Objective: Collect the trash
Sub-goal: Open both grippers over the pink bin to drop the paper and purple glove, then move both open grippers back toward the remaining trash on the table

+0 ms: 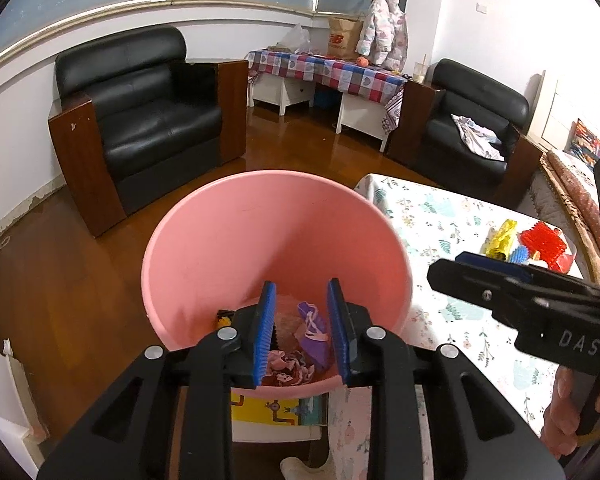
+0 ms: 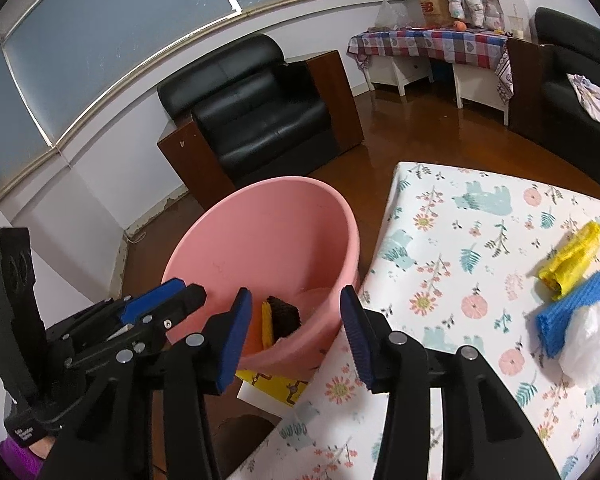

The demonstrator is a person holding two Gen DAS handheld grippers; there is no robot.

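Nearest us, our left gripper [image 1: 302,330] hangs over the pink bin [image 1: 236,240], jaws parted and holding nothing. Crumpled purple and pink wrappers [image 1: 310,330] lie in the bin's bottom. Our right gripper [image 2: 296,332] gapes wide and empty above the bin's edge beside the floral tablecloth [image 2: 460,240]. Farther right, a yellow wrapper [image 2: 572,254] lies with its long axis running diagonally, touching a blue one [image 2: 572,316] and a white plastic wad [image 2: 592,344].

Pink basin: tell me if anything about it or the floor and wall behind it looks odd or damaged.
The pink basin sits upright beside the table, trash inside, nothing spilled. Behind it, the white wall's base is peeling and chipped along the floor, and the near armchair's wooden side panel has a small chip.
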